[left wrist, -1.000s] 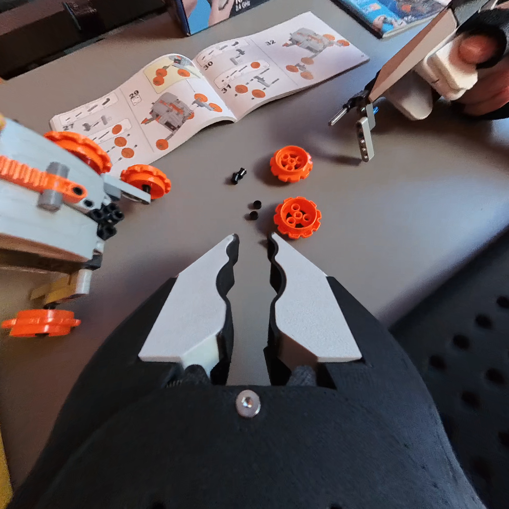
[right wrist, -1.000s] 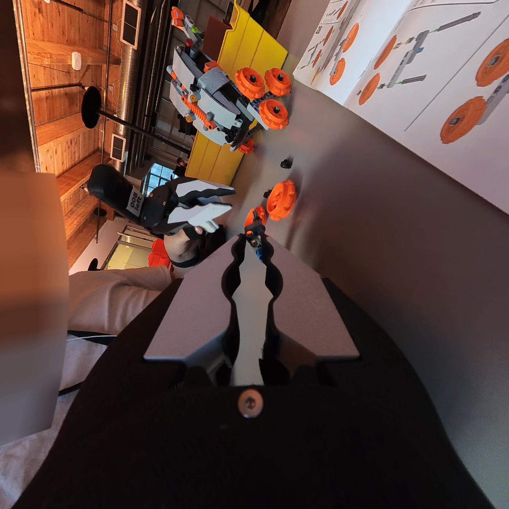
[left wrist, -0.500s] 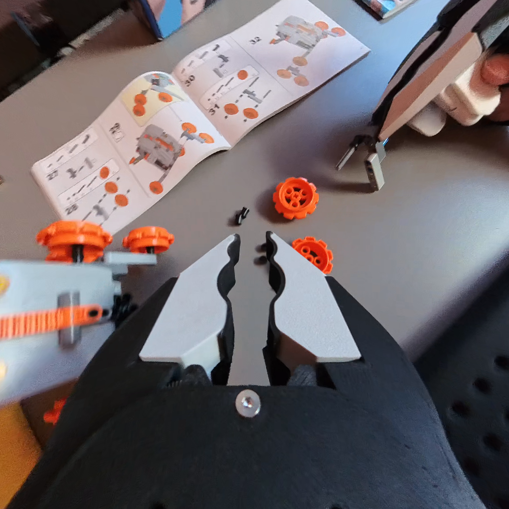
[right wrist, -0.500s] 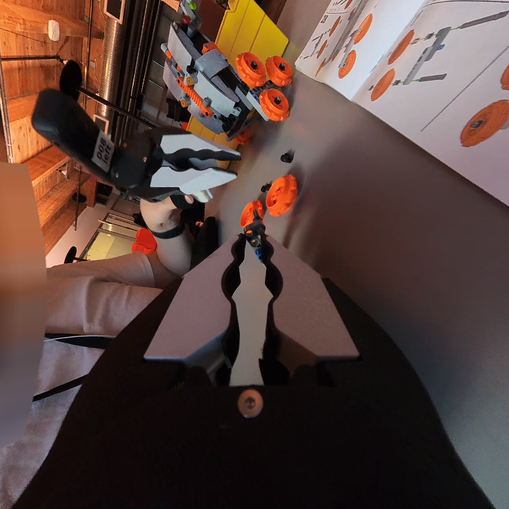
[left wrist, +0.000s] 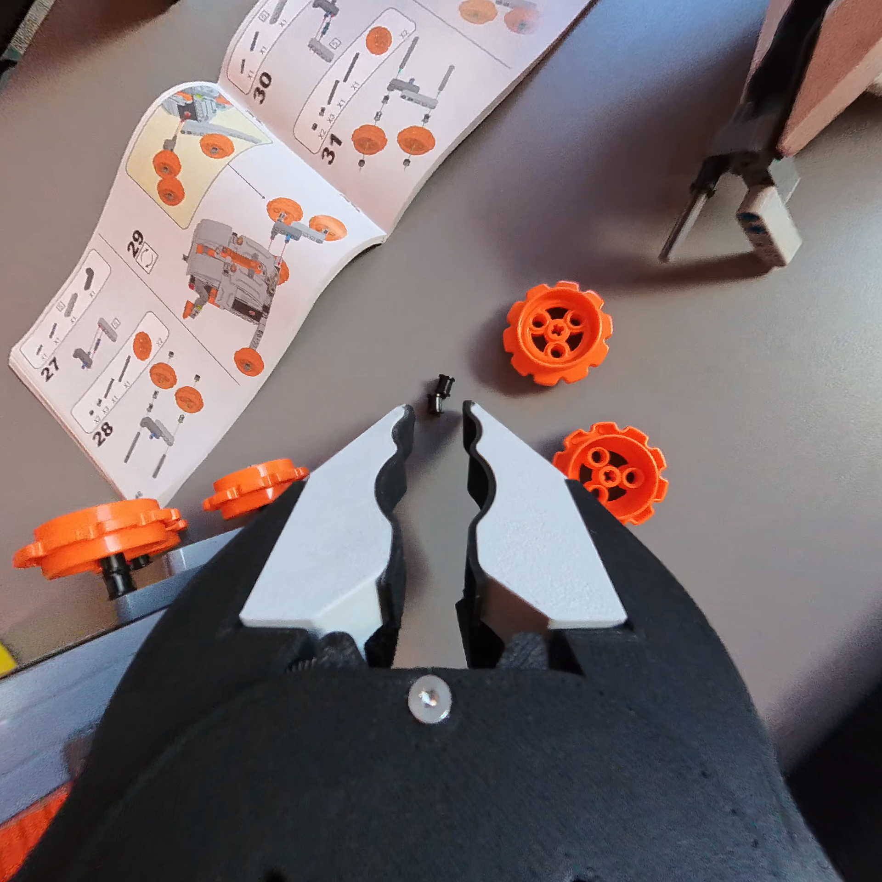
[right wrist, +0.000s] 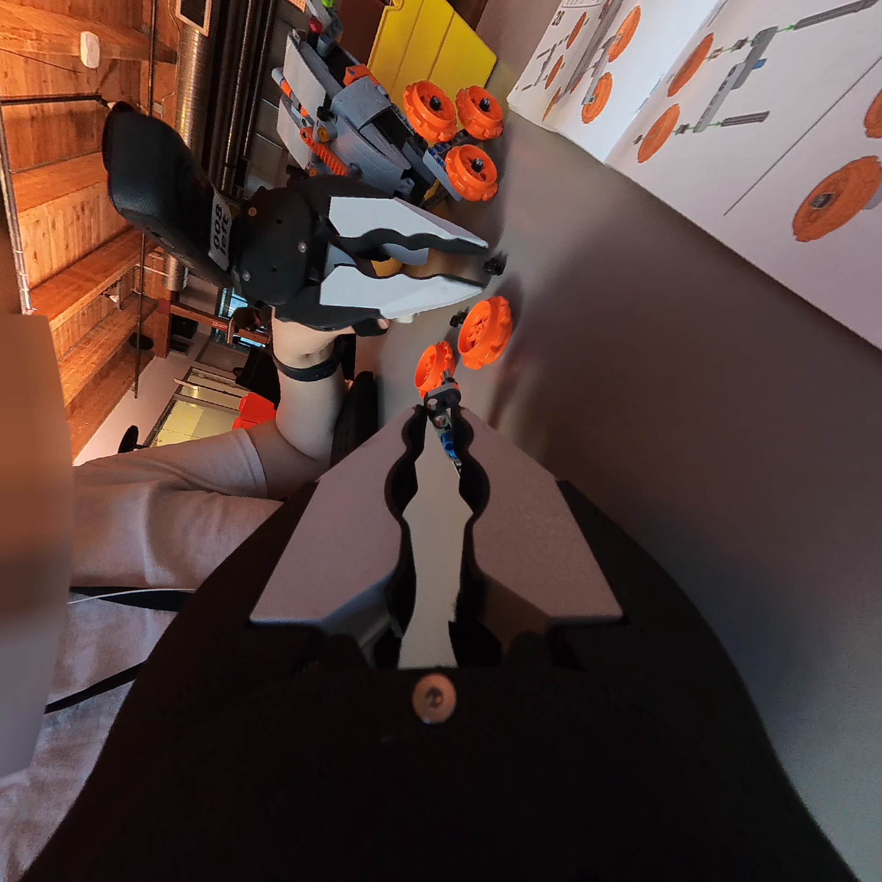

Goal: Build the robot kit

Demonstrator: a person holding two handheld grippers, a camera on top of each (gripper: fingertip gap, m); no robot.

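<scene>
Left tongs [left wrist: 438,411] lower, nearer black pin [left wrist: 440,392]

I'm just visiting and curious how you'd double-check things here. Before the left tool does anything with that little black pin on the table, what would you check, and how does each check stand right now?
1. Left gripper jaws apart with nothing in them: ok.
2. Black pin lined up with the gap, just past the tips: ok.
3. Pin free of the two loose orange wheels: ok, both lie apart from it, to its right.
4. Right gripper out of the way: ok, it is off to the right, shut on a small grey assembly.
5. Model clear of the left gripper: cannot tell; its wheels sit close by.
6. Height of the tips above the table: cannot tell.
</scene>
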